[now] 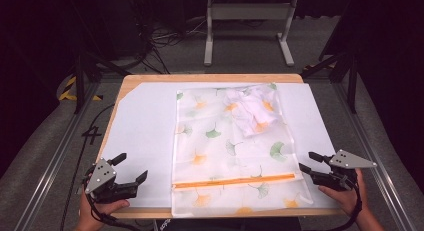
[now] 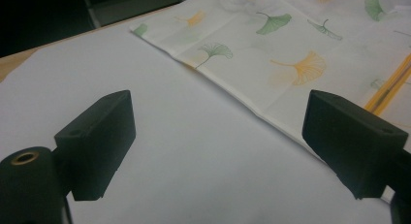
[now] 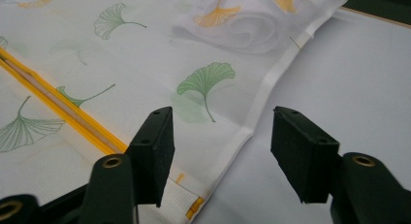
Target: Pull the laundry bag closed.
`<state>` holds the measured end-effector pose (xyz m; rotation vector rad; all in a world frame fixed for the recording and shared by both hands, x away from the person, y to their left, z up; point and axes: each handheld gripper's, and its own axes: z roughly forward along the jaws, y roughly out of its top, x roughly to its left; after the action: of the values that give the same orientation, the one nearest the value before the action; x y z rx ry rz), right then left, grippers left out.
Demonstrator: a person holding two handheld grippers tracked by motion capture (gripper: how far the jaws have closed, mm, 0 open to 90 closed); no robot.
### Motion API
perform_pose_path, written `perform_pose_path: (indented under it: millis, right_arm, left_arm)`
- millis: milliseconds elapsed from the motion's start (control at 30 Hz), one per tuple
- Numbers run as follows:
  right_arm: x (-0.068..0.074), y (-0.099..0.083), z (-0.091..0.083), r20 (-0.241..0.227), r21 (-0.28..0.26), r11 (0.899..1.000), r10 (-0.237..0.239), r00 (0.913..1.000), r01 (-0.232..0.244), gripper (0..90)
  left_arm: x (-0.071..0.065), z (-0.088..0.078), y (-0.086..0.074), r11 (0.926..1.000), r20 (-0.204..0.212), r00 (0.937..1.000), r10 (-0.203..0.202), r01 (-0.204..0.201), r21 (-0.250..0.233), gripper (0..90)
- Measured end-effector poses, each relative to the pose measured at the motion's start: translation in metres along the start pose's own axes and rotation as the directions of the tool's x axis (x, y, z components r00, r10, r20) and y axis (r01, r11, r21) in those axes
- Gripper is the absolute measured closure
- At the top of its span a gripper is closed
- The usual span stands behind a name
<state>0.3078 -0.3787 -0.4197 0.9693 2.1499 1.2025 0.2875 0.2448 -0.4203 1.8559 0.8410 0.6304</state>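
A thin bag (image 1: pixel 227 151) with leaf pictures and an orange zipper (image 1: pixel 234 181) lies flat on the white sheet (image 1: pixel 142 126), reaching from the desk's (image 1: pixel 210 78) far edge to its near edge. White cloth (image 1: pixel 252 111) sits inside it near the far end. The left hand-held gripper (image 1: pixel 131 167) is near the near left corner, beside the bag, jaws spread and holding nothing. The right hand-held gripper (image 1: pixel 307 161) is at the bag's right edge by the zipper, jaws spread over that edge, not pinching.
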Motion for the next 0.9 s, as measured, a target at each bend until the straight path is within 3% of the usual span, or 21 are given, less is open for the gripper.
perform_pose_path:
  millis: [300,533,700,867,900]
  right_arm:
    - [0.004,0.005,0.003,0.003,0.003,1.0,0.006,1.0,-0.006,36.5]
    - [0.014,0.019,0.014,-0.034,0.007,1.0,-0.007,0.9994,0.007,39.3]
    - [0.029,0.034,0.028,-0.087,0.008,0.999,-0.039,0.9955,0.04,42.2]
    - [0.038,0.046,0.036,-0.122,-0.001,1.0,-0.028,0.9921,0.028,45.1]
    - [0.045,0.054,0.042,-0.128,-0.01,0.999,-0.035,0.9911,0.034,46.7]
  left_arm:
    - [-0.006,0.007,-0.003,0.999,0.043,0.9989,0.018,-0.019,0.039,24.7]
    - [-0.012,0.005,-0.005,0.9961,0.115,0.9916,0.059,-0.066,0.059,55.3]
    - [-0.016,0.004,-0.005,0.9939,0.152,0.985,0.082,-0.092,0.06,78.4]
    - [-0.02,0.004,-0.005,0.9912,0.168,0.981,0.096,-0.11,0.073,88.4]
    - [-0.021,0.004,-0.005,0.99,0.174,0.9791,0.105,-0.12,0.074,89.5]
